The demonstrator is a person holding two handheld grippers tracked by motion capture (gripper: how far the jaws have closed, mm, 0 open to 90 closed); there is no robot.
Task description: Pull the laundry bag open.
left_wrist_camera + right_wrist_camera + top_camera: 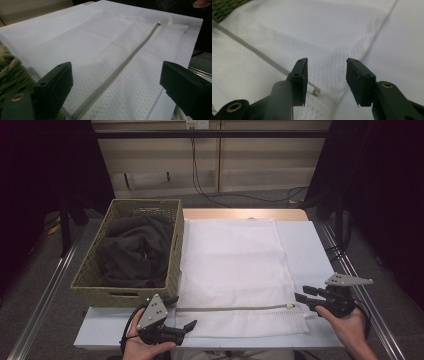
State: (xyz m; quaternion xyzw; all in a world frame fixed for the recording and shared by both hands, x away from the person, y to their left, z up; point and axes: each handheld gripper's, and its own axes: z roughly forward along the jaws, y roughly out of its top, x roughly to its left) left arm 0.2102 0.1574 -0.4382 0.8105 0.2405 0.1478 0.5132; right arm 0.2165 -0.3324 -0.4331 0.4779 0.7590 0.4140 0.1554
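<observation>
Right hand-held gripper (327, 82) gapes over white mesh bag's (287, 40) grey zip (249, 47).

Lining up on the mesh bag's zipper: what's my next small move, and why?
Probably ease the right gripper left and down onto the zipper pull and close. Its jaws stand open just above the pull, the zipper looks closed, and the clothes wait in the basket.

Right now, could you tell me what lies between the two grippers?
In the high view, the mesh bag's grey zipper spans from left gripper to right gripper.
</observation>
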